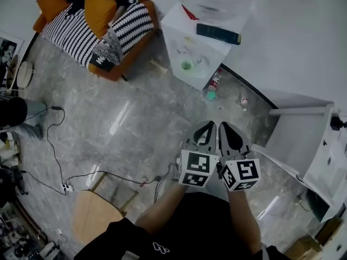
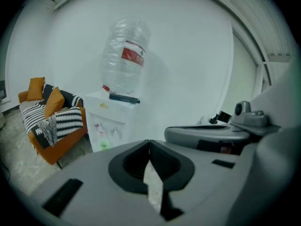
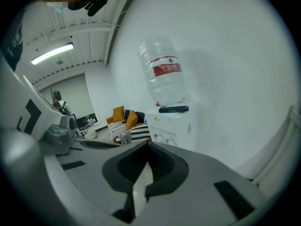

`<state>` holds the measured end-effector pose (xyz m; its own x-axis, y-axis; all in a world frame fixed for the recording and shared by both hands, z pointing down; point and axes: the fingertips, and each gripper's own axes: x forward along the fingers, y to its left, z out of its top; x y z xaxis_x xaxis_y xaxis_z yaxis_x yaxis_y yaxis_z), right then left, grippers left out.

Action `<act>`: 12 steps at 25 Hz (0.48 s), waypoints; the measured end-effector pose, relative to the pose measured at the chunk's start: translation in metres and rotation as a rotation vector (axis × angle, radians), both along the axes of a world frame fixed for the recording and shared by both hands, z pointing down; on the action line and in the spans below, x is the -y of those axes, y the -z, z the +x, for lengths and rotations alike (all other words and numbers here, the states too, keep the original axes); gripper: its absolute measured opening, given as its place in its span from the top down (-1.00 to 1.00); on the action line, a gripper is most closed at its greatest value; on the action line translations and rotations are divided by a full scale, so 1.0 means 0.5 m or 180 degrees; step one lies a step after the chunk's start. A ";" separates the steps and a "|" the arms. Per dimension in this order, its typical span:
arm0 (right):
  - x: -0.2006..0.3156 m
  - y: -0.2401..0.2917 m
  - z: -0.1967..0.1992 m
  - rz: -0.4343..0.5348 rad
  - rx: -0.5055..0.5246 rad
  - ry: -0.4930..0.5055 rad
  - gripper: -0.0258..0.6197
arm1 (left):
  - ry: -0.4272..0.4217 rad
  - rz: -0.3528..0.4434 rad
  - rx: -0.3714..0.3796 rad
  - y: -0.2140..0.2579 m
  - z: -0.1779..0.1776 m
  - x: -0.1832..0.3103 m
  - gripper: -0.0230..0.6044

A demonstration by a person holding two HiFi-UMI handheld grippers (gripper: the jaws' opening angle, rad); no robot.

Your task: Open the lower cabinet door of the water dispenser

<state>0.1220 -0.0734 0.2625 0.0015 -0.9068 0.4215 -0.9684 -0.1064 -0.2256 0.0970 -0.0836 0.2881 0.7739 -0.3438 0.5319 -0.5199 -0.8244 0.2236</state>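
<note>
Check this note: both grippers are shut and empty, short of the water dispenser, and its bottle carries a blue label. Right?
Wrong on the label: it is red, not blue, as the left gripper view shows. The rest stands: left gripper and right gripper are shut and empty, short of the water dispenser with its bottle.

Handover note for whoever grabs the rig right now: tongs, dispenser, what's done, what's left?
Left tongs: shut, empty.
Right tongs: shut, empty.
Both are held side by side over the floor, well short of the water dispenser, which stands ahead by the wall.
Done: nothing; the lower cabinet door is not clearly in view and is untouched.
Left: approach, open one pair of tongs, grip the door, pull it open.
</note>
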 end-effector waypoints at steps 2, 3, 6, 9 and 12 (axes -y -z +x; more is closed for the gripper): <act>-0.003 -0.019 0.003 -0.0033 0.0044 -0.0019 0.89 | -0.0023 -0.0005 0.0030 -0.016 0.004 -0.002 0.89; -0.004 -0.030 0.005 -0.0048 0.0067 -0.0029 0.89 | -0.0032 -0.0004 0.0047 -0.025 0.006 -0.002 0.89; -0.005 -0.062 0.007 -0.0088 0.0125 -0.0047 0.89 | -0.0037 -0.0020 0.0106 -0.057 0.007 -0.003 0.89; -0.006 -0.102 0.015 -0.0128 0.0182 -0.0071 0.89 | -0.0034 -0.0044 0.0163 -0.095 0.010 -0.001 0.89; -0.001 -0.147 0.030 -0.0178 0.0234 -0.0098 0.89 | -0.0051 -0.0087 0.0209 -0.135 0.018 0.006 0.89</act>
<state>0.1368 -0.0729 0.3361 -0.0039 -0.8820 0.4713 -0.9456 -0.1501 -0.2887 0.1059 -0.0867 0.3556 0.7423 -0.3162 0.5908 -0.5209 -0.8268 0.2120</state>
